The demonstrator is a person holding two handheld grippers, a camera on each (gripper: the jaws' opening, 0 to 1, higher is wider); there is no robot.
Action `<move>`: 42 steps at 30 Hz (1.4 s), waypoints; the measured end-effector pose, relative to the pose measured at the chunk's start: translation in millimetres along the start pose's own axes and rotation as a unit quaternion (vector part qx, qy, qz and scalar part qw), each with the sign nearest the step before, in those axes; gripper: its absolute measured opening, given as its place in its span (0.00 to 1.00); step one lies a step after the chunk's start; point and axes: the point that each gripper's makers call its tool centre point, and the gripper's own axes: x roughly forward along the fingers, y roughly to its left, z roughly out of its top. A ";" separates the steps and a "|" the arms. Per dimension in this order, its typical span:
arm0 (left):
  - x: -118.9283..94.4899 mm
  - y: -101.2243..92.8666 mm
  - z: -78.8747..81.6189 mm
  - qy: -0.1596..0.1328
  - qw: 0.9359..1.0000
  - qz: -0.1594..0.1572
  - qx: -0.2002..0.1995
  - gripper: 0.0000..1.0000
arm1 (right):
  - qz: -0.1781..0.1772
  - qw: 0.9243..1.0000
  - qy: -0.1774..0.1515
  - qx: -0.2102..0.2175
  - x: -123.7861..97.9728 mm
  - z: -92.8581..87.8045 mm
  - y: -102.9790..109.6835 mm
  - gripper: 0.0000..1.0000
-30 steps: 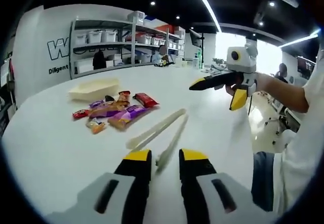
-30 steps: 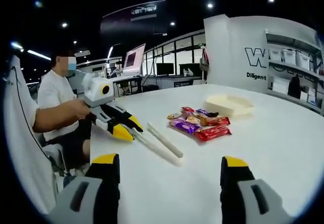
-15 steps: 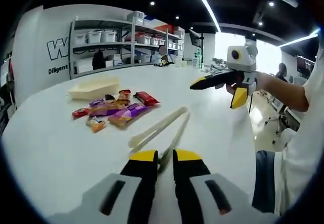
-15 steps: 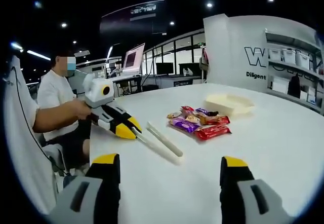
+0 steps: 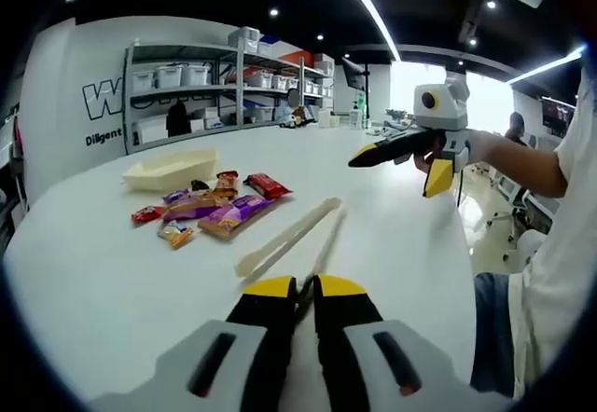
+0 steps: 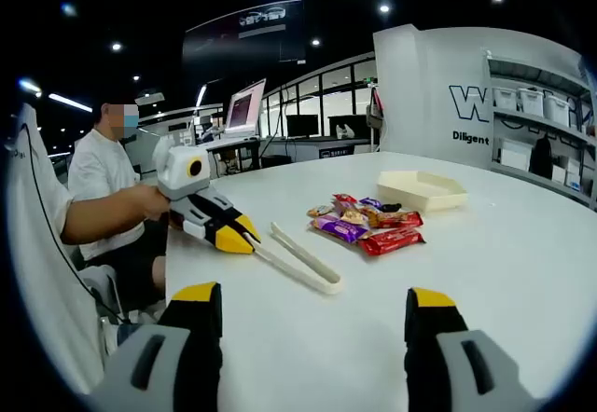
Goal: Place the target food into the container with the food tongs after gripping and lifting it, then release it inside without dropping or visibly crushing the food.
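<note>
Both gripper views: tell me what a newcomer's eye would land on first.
The bright heap of snack packets in the middle of the white table stands out first, with the cream container just beyond it. Nearer, the left gripper is shut on the end of the pale food tongs, while the right gripper hangs open above the table's far side.

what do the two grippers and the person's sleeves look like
Both grippers have grey bodies with black fingers ending in yellow tips: the left gripper and the right gripper. From outside, each carries a pale boxy housing. The person wears a white short-sleeved top.
</note>
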 end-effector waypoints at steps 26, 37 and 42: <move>3.4 -1.6 1.9 -0.002 1.000 -0.013 -0.009 0.06 | -0.001 1.000 -0.003 0.003 -4.8 0.3 1.6 0.78; 3.9 -1.8 6.1 -0.009 1.000 -0.018 0.003 0.02 | -0.001 1.000 0.003 0.007 -5.1 -4.7 2.2 0.77; 3.6 -3.2 6.9 -0.011 1.000 -0.021 0.001 0.02 | -0.001 1.000 0.003 0.007 -4.7 -5.5 3.1 0.77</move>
